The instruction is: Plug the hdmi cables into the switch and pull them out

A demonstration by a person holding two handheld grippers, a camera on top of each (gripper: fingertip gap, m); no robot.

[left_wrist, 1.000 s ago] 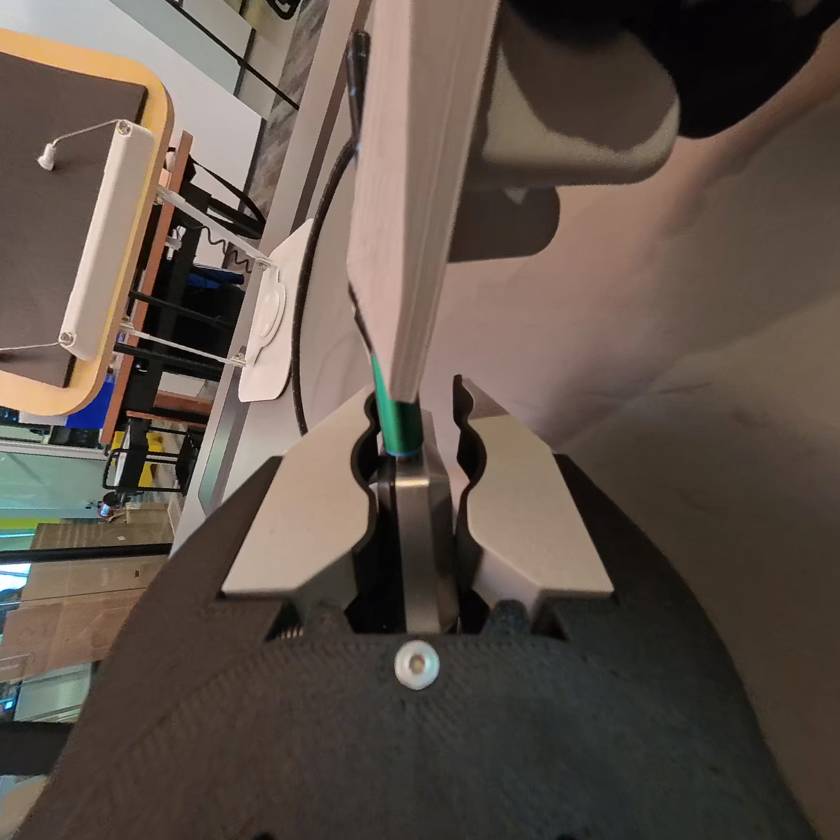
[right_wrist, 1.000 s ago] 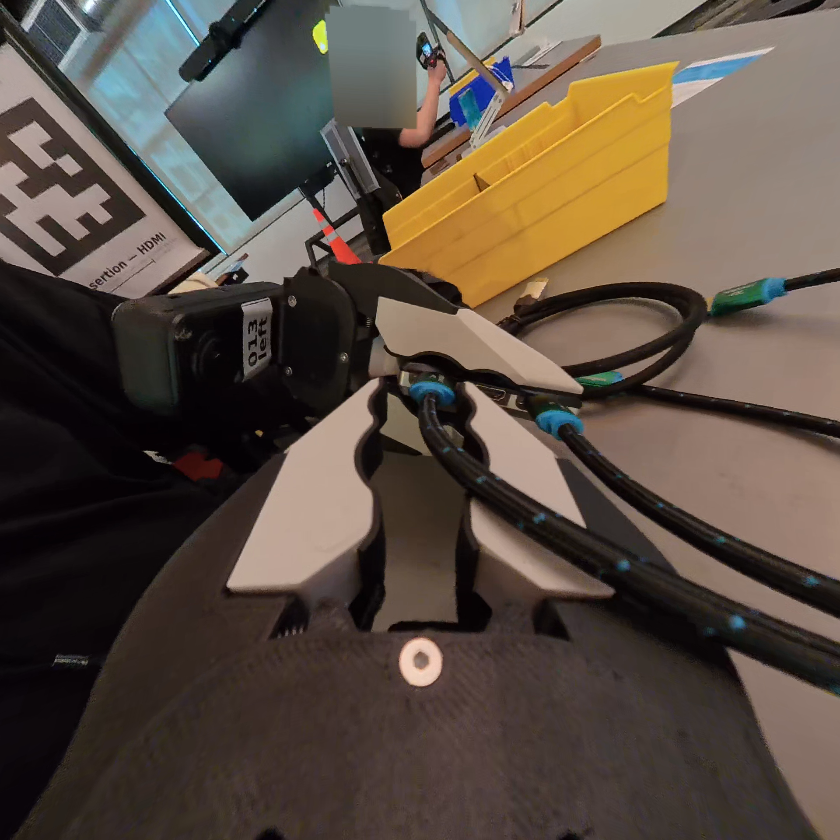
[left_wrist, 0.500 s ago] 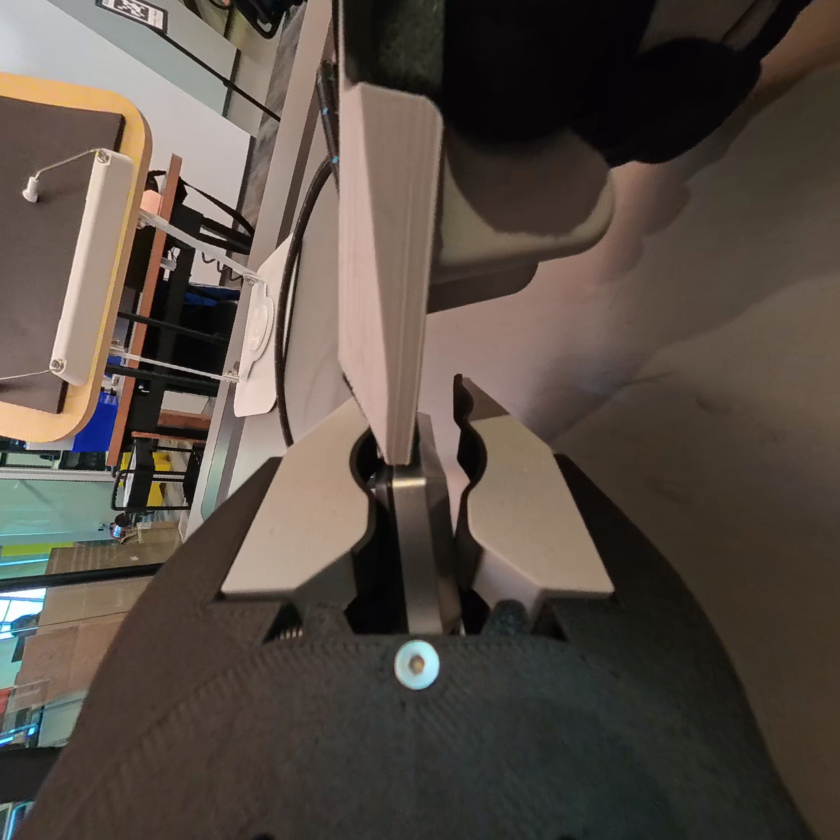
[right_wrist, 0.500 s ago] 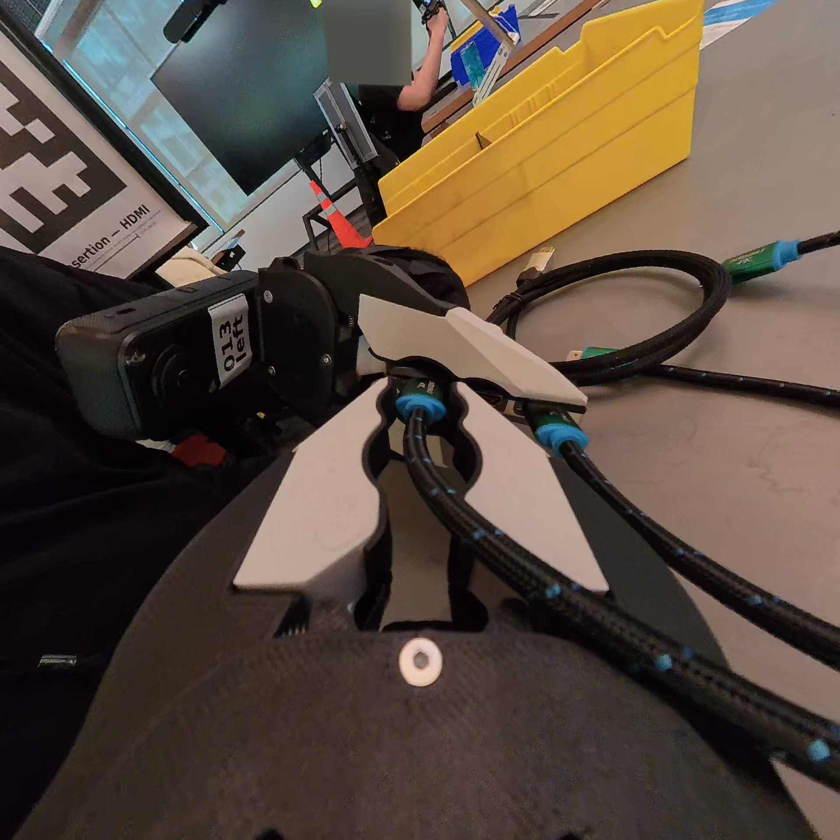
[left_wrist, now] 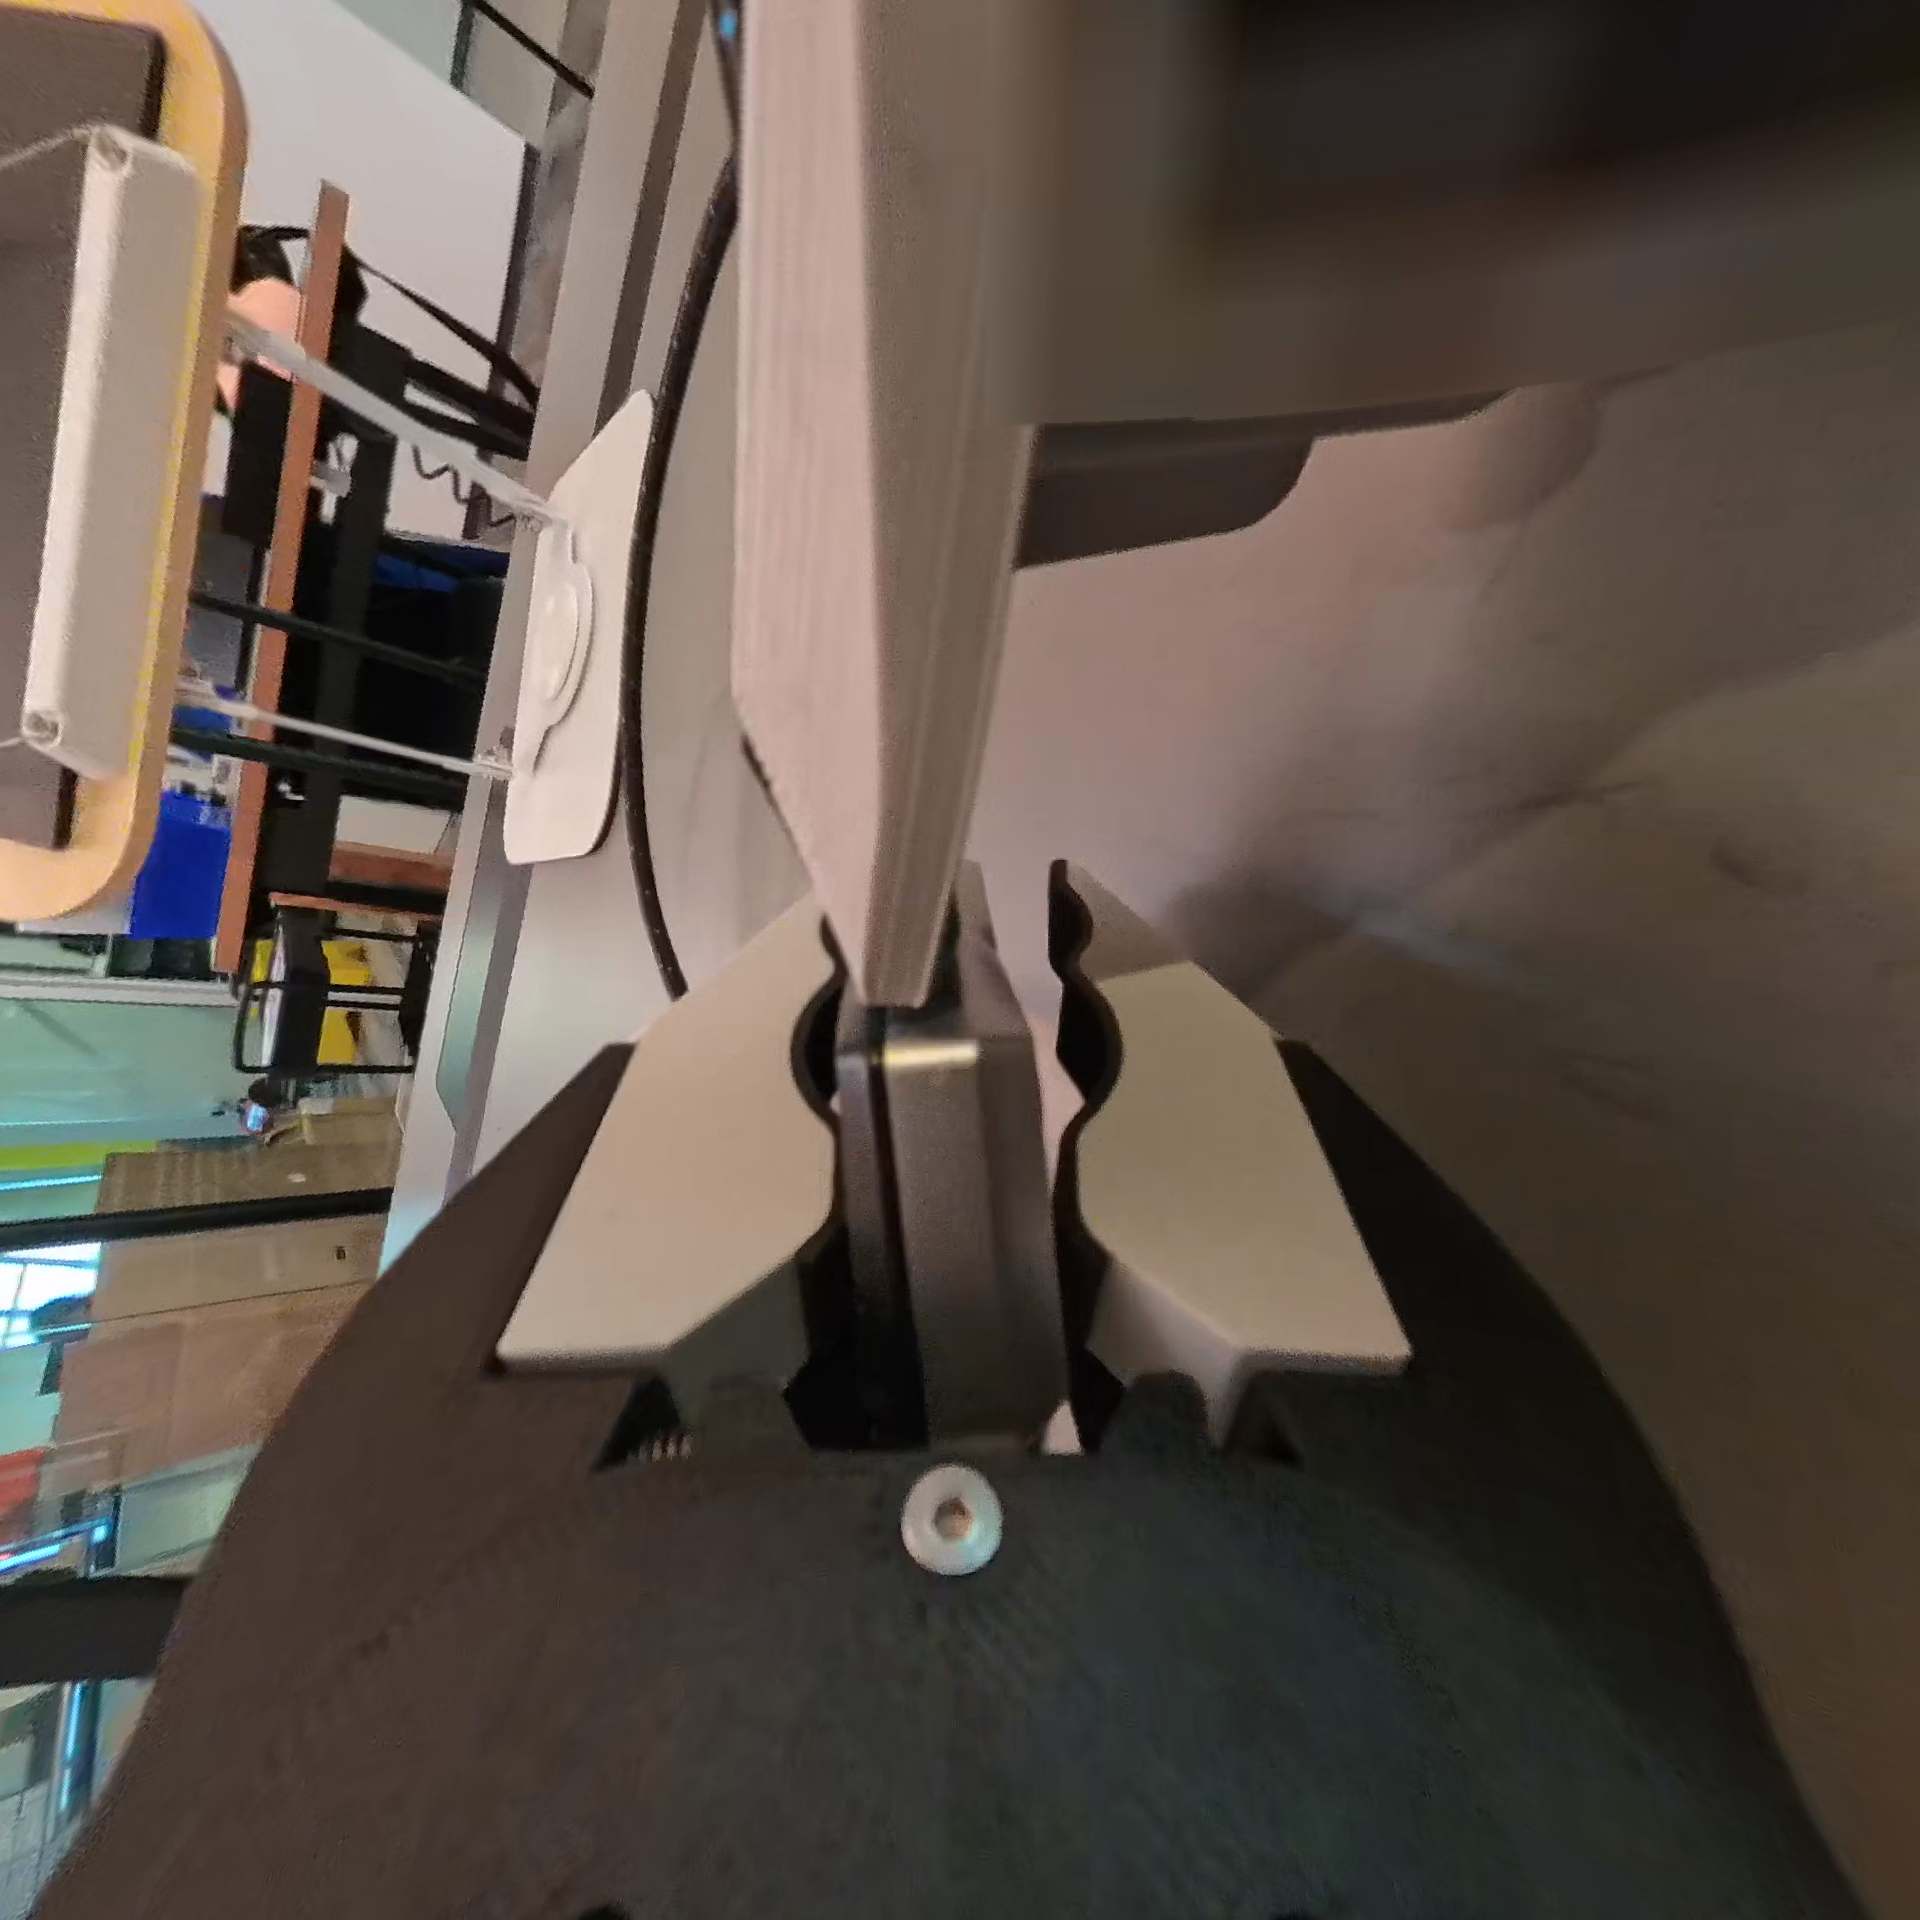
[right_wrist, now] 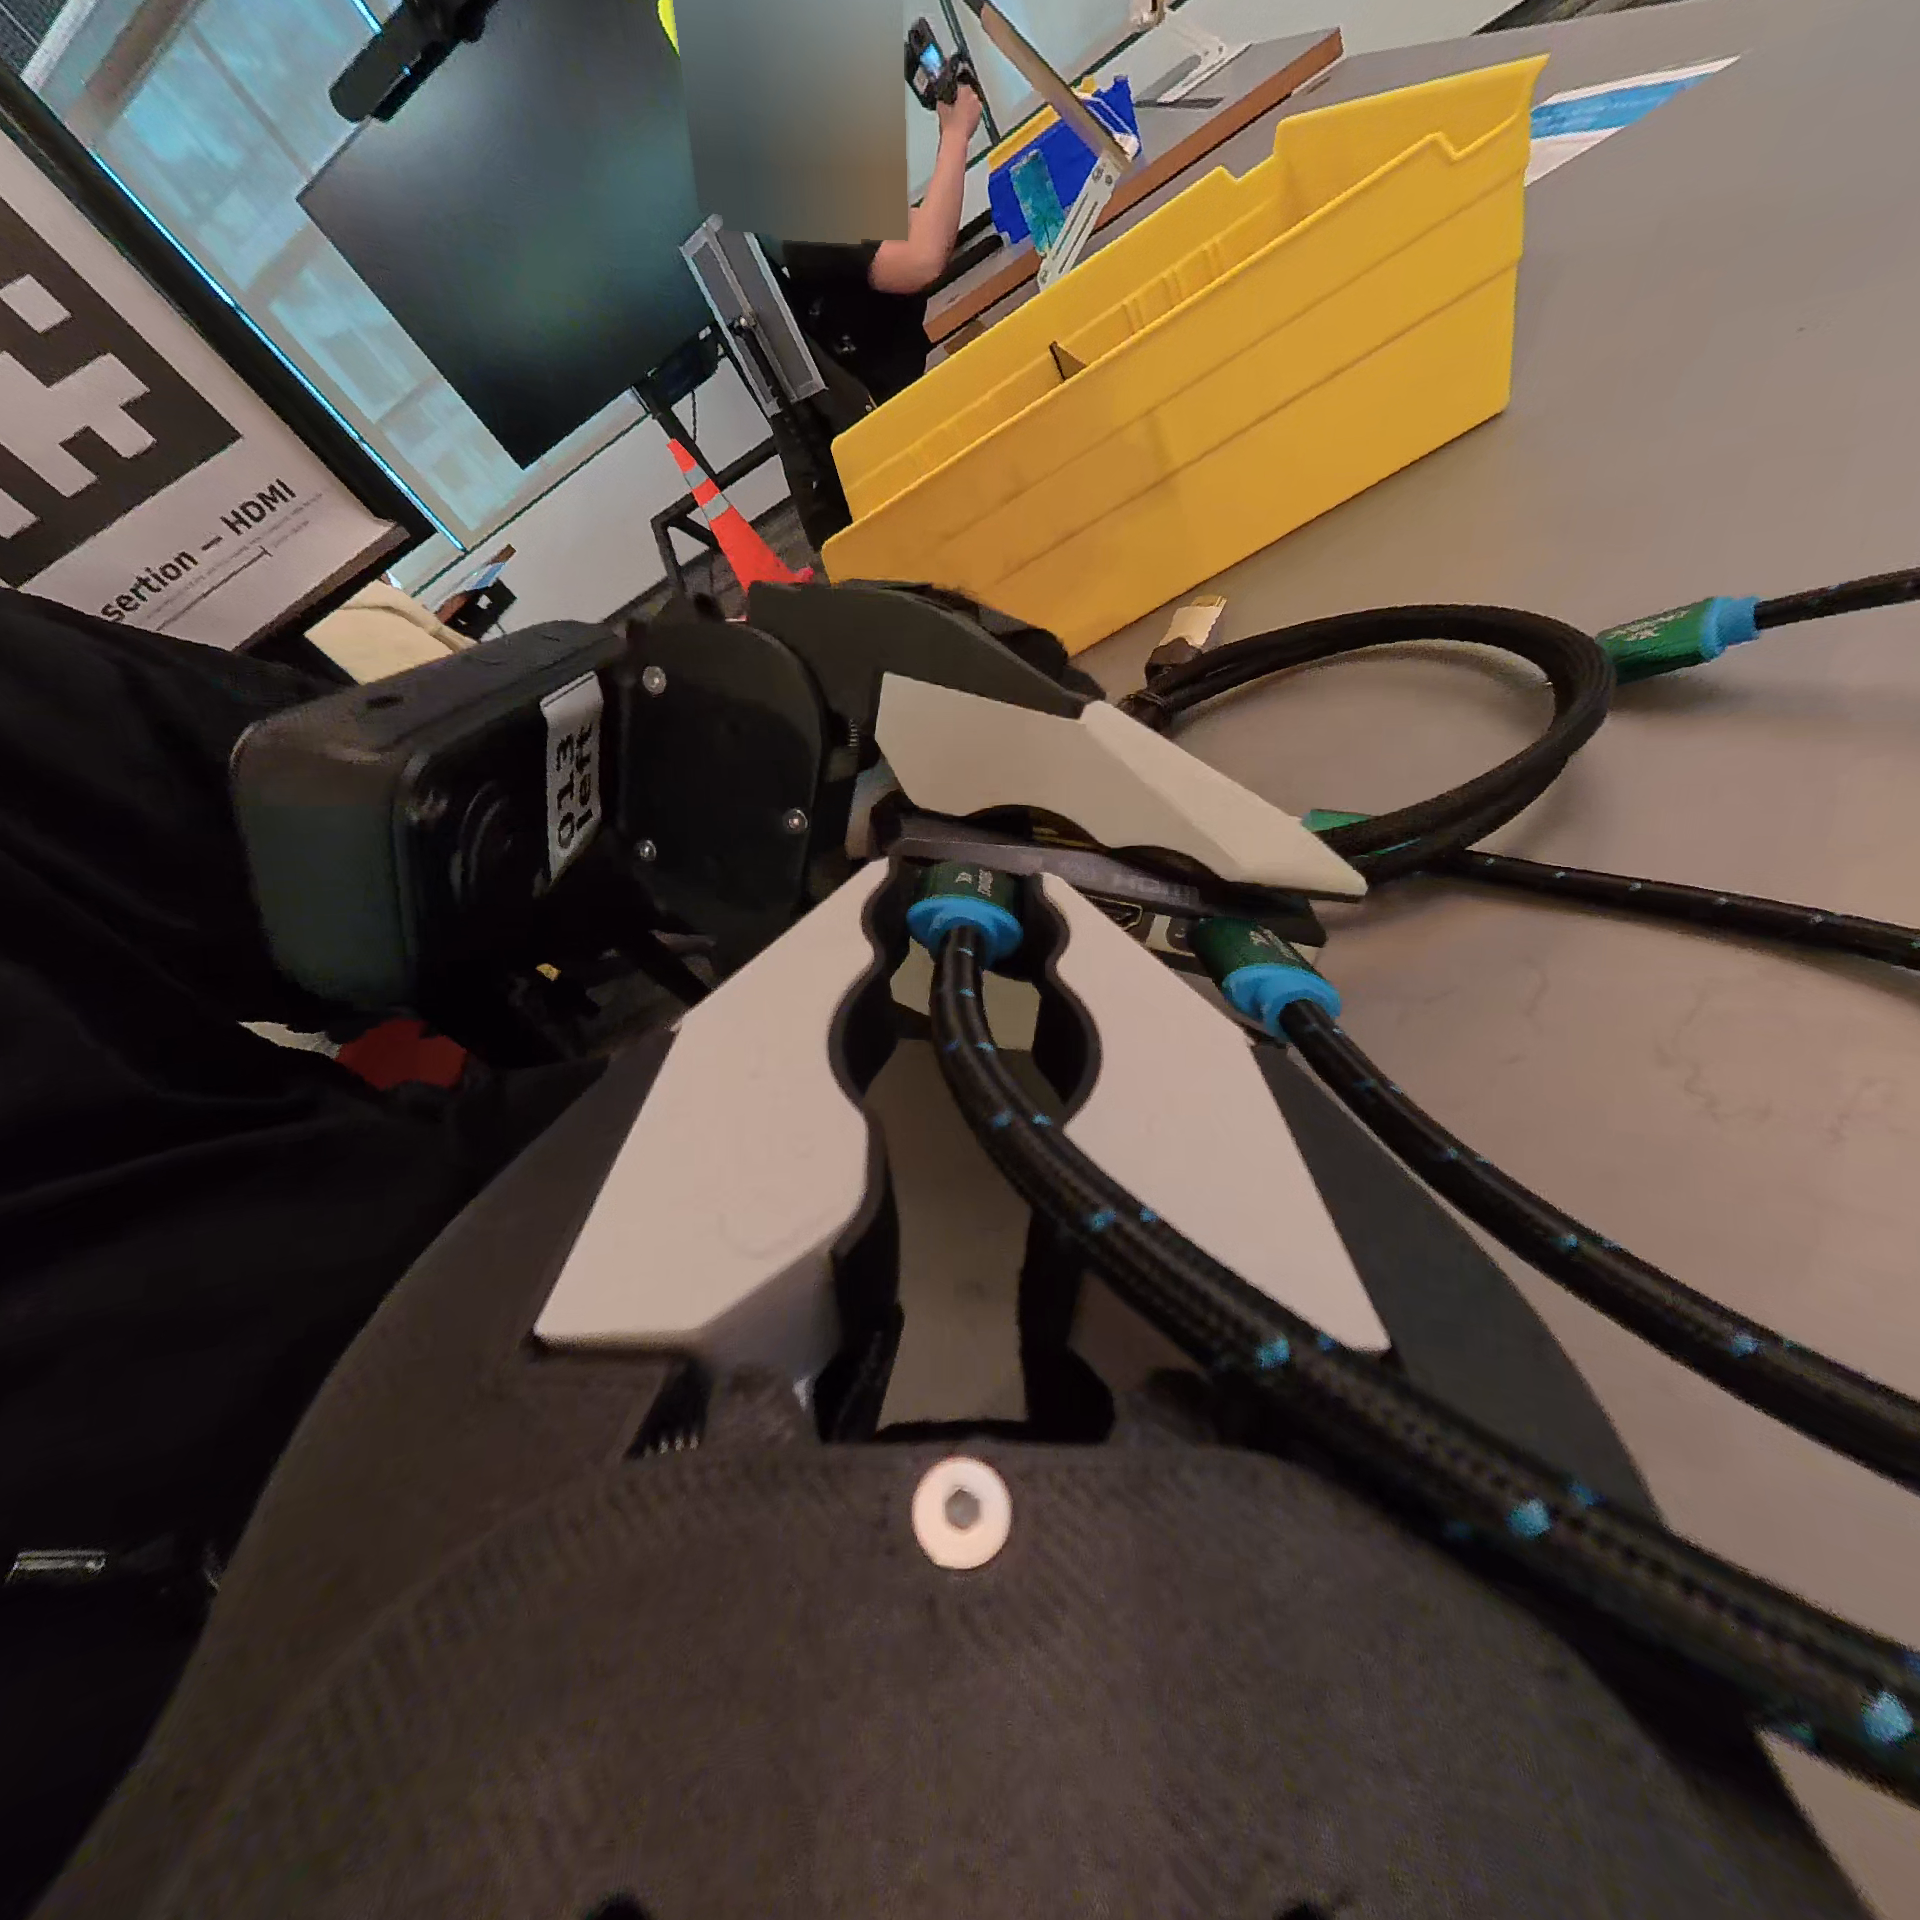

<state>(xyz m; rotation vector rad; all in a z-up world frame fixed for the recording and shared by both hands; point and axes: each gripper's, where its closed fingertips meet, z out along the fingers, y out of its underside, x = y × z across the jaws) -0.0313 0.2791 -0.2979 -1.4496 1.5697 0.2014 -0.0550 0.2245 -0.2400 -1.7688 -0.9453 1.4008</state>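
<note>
Switch point(right_wrist: 1122, 883) clamped flat in my left jaws point(left_wrist: 940, 997) low over the grey surface point(right_wrist: 1662, 1039), my right jaws point(right_wrist: 961, 914) straddling, apparently gripping, the near green plug point(right_wrist: 956, 883) at its port, a second plug point(right_wrist: 1242, 951) just beside; likely next: a straight pull out.

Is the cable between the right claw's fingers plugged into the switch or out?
Plugged in: in the right wrist view its green plug sits against the switch edge, with no metal tip visible.
</note>
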